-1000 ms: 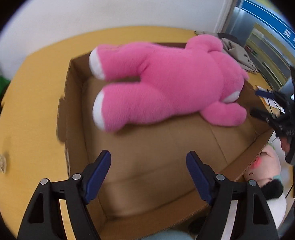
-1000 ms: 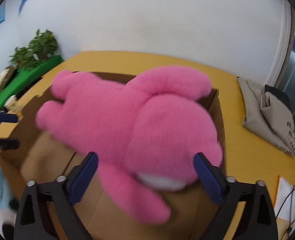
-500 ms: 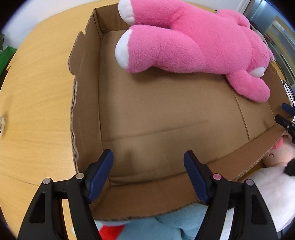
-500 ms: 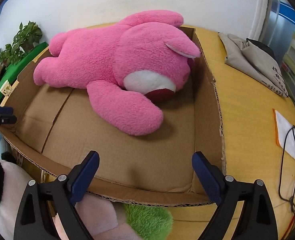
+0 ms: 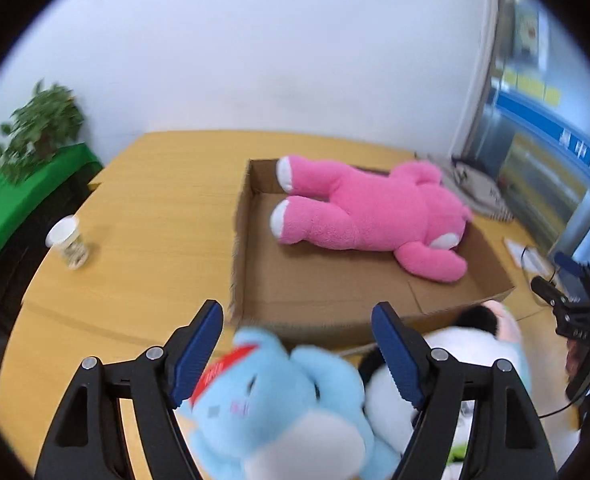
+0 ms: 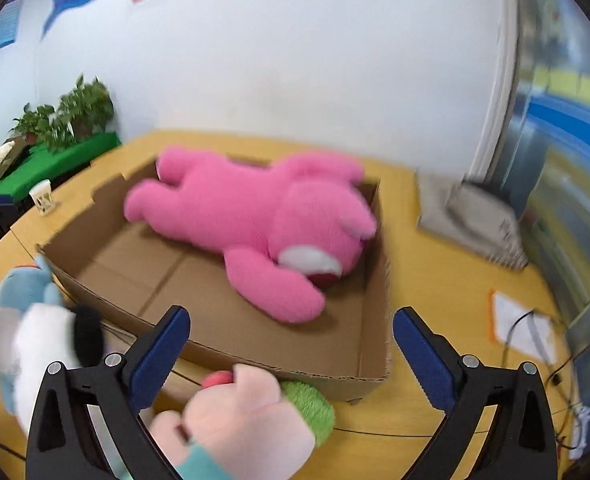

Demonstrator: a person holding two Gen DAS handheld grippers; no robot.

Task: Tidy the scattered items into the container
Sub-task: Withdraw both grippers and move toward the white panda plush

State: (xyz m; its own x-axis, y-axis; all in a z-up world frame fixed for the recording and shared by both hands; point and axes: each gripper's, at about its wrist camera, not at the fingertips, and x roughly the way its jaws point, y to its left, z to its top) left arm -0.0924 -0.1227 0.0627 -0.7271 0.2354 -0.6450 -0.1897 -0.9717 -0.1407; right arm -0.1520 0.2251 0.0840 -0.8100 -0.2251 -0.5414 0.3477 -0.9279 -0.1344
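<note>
A pink plush bear [image 5: 375, 216] lies face down in the shallow cardboard box [image 5: 335, 292] on the yellow table; it also shows in the right wrist view [image 6: 263, 224], inside the box [image 6: 199, 304]. My left gripper [image 5: 297, 344] is open, with a light blue plush [image 5: 279, 404] just below its jaws and a white and black plush [image 5: 447, 356] beside it. My right gripper [image 6: 291, 352] is open above a pale pink plush [image 6: 247, 412] with a green plush [image 6: 311, 404] behind it, outside the box's near wall. The white and black plush [image 6: 51, 344] sits at its left.
A paper cup [image 5: 69, 242] stands on the table left of the box. A folded grey cloth [image 6: 471, 216] and a paper with cables [image 6: 523, 328] lie right of the box. Plants on a green shelf [image 5: 23, 196] stand at the far left.
Both grippers have pulled back and up from over the box. The loose plush toys in front of the box now sit under the open jaws. The pink bear stays put.
</note>
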